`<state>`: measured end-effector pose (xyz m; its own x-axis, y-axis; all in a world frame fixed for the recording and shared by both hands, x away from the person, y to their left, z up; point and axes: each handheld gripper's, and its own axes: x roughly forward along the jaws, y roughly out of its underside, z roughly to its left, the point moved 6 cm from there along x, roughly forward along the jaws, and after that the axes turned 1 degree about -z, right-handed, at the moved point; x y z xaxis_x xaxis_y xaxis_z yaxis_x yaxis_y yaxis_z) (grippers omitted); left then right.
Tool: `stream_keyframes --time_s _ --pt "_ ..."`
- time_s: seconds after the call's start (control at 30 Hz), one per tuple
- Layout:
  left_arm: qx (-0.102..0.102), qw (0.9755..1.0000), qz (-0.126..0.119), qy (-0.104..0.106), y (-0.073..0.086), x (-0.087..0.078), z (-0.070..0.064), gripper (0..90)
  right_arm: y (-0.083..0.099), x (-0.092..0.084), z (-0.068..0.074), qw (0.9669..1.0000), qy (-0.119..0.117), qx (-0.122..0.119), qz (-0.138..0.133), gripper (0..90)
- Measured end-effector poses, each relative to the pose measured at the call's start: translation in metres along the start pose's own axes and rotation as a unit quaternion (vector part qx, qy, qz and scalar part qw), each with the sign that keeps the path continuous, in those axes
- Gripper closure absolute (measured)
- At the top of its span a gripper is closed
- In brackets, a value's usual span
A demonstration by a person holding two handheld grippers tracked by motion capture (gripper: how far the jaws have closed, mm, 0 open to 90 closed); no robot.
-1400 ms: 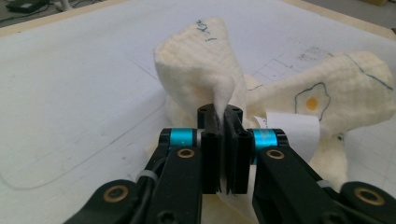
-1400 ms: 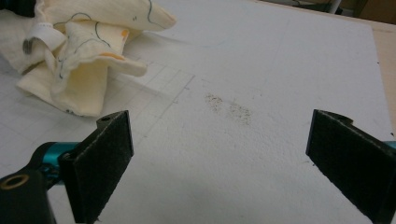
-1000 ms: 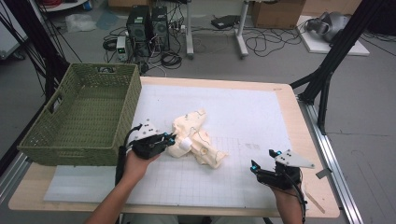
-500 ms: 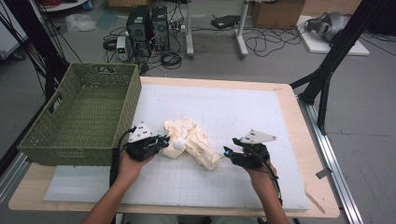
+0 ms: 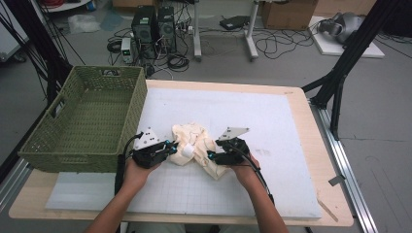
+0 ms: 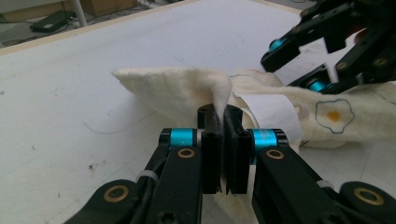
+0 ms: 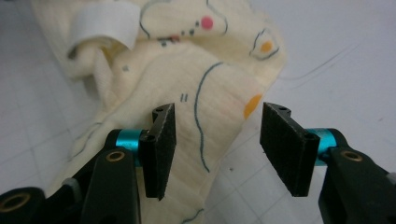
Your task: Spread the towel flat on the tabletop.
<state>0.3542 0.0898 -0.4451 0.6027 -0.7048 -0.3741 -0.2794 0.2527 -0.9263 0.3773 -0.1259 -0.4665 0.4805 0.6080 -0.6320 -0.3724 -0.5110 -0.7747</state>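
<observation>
white mat (image 5: 272,126), cloth (image 5: 192,138) bunched, folds hidden

A crumpled cream cloth (image 5: 194,145) lies on a white mat (image 5: 272,121) covering a wooden table (image 5: 335,194). The left gripper (image 5: 170,147) touches the cloth's left edge; the right gripper (image 5: 210,155) sits at its right side. A green woven basket (image 5: 73,145) stands just left of the left hand (image 5: 135,172).
</observation>
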Motion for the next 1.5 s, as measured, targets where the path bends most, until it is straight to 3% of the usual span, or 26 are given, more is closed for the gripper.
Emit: stream_keyframes --time_s 0.07,0.13,0.23,0.33,0.43,0.5,0.6,0.73,0.8,0.87,0.9,0.97,1.03,1.1,1.2,1.37,1.5 --pt "-0.001 1.0000 0.000 0.000 0.000 0.000 0.000 86.2 0.005 0.008 0.000 0.9998 -0.003 0.004 0.019 60.6" --pt "-0.002 1.0000 -0.003 0.000 0.000 -0.001 0.000 86.2 0.007 0.011 0.000 0.9996 -0.009 -0.005 0.027 82.5" --pt "-0.001 1.0000 -0.002 -0.002 0.000 -0.001 0.000 86.2 0.004 0.006 0.000 0.9985 0.025 -0.040 0.025 84.1" --pt "-0.001 1.0000 0.002 -0.002 0.001 0.001 -0.002 86.3 0.002 -0.007 -0.012 0.9967 0.069 -0.039 0.017 84.0" --pt "0.007 0.9999 0.005 -0.009 0.000 0.008 -0.006 86.5 0.008 -0.017 -0.029 0.9938 0.104 -0.026 0.029 85.1" --pt "0.015 0.9997 0.012 -0.017 -0.001 0.013 -0.007 86.7 0.013 -0.021 -0.039 0.9893 0.135 -0.030 0.047 85.1" --pt "0.011 0.9994 0.004 -0.031 -0.003 0.018 -0.003 86.9 0.021 -0.029 -0.052 0.9855 0.159 -0.013 0.058 85.1" --pt "-0.012 0.9987 0.010 -0.049 -0.001 0.027 0.008 87.0 0.029 -0.042 -0.072 0.9769 0.205 0.001 0.059 85.5" --pt "-0.022 0.9983 0.008 -0.054 -0.002 0.030 0.011 87.0 0.033 -0.048 -0.084 0.9709 0.231 0.011 0.061 85.6" --pt "-0.022 0.9984 0.008 -0.052 -0.004 0.033 0.010 87.0 0.038 -0.052 -0.094 0.9653 0.252 0.030 0.062 85.6" --pt "-0.018 0.9984 0.010 -0.053 -0.005 0.034 0.009 87.0 0.041 -0.054 -0.099 0.9610 0.267 0.032 0.065 85.6" --pt "-0.009 0.9983 0.014 -0.055 -0.006 0.037 0.009 87.0 0.044 -0.056 -0.107 0.9559 0.283 0.039 0.070 85.6" --pt "-0.002 0.9980 0.014 -0.062 -0.006 0.039 0.010 87.0 0.048 -0.055 -0.111 0.9534 0.288 0.046 0.078 84.7" --pt "-0.013 0.9977 0.016 -0.064 -0.007 0.041 0.012 86.9 0.051 -0.052 -0.113 0.9565 0.276 0.059 0.072 79.8" --pt "-0.007 0.9977 0.006 -0.068 -0.010 0.038 0.014 86.9 0.044 -0.056 -0.109 0.9612 0.266 0.061 0.041 69.9" --pt "-0.015 0.9976 0.004 -0.068 -0.010 0.038 0.015 86.9 0.026 -0.077 -0.092 0.9682 0.246 0.037 -0.029 67.9" --pt "-0.014 0.9978 0.000 -0.065 -0.010 0.039 0.013 86.8 0.016 -0.089 -0.067 0.9781 0.196 0.017 -0.066 65.6"
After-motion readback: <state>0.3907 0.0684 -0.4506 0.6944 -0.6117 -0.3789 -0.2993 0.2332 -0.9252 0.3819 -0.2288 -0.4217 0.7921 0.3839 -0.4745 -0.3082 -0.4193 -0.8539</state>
